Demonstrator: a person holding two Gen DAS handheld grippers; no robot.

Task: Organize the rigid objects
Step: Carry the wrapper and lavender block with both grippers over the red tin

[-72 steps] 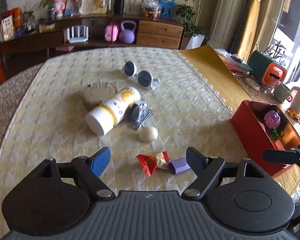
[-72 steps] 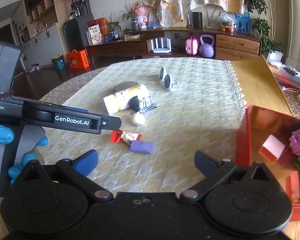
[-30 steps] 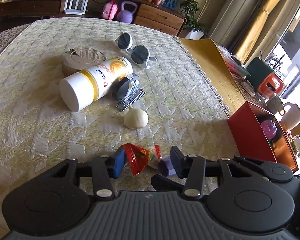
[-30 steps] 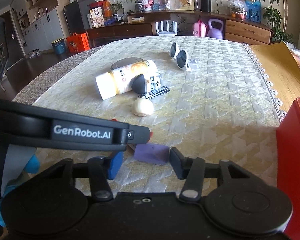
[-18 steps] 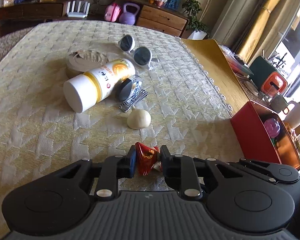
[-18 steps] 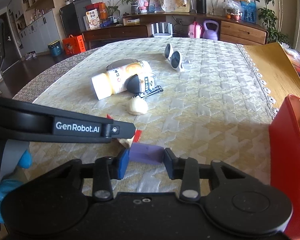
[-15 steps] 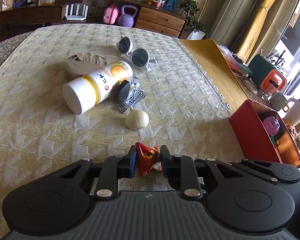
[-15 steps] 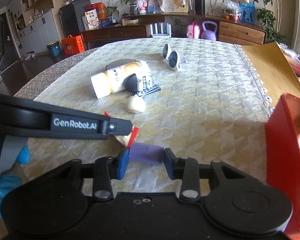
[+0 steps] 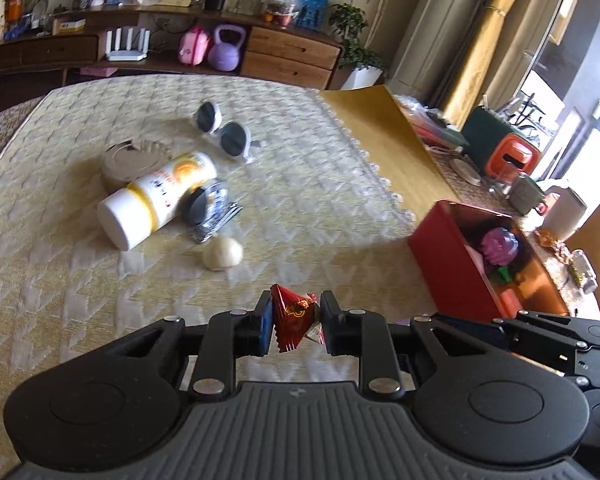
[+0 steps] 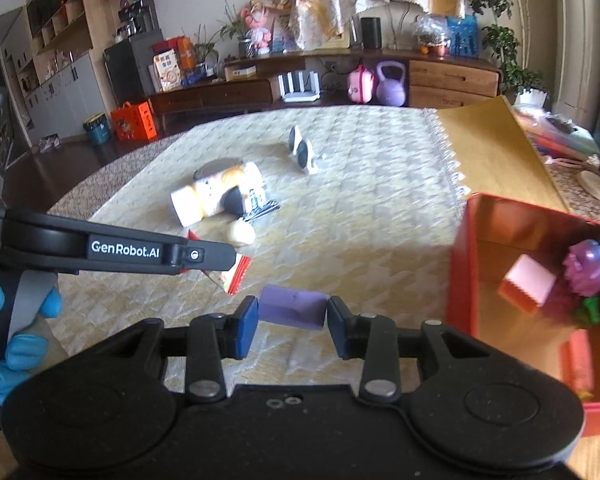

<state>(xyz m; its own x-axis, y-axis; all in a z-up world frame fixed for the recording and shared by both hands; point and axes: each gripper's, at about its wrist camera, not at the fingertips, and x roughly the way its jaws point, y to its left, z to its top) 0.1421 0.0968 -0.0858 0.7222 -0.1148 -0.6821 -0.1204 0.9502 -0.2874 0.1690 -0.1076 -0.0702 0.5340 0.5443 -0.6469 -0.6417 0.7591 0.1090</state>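
The red candy wrapper (image 9: 291,317) is sitting pinched in the left gripper (image 9: 293,322) above the yellow tablecloth (image 9: 312,200), while the right gripper (image 10: 292,312) is clamping the purple block (image 10: 292,307) beside the red box (image 10: 462,272).

A home living room. A long wooden sideboard (image 10: 380,80) along the wall holds a router (image 10: 299,87), a kettlebell (image 10: 390,83) and potted plants (image 10: 496,40). Curtains (image 9: 472,44) hang by the window beside a cloth-covered table (image 9: 300,184).
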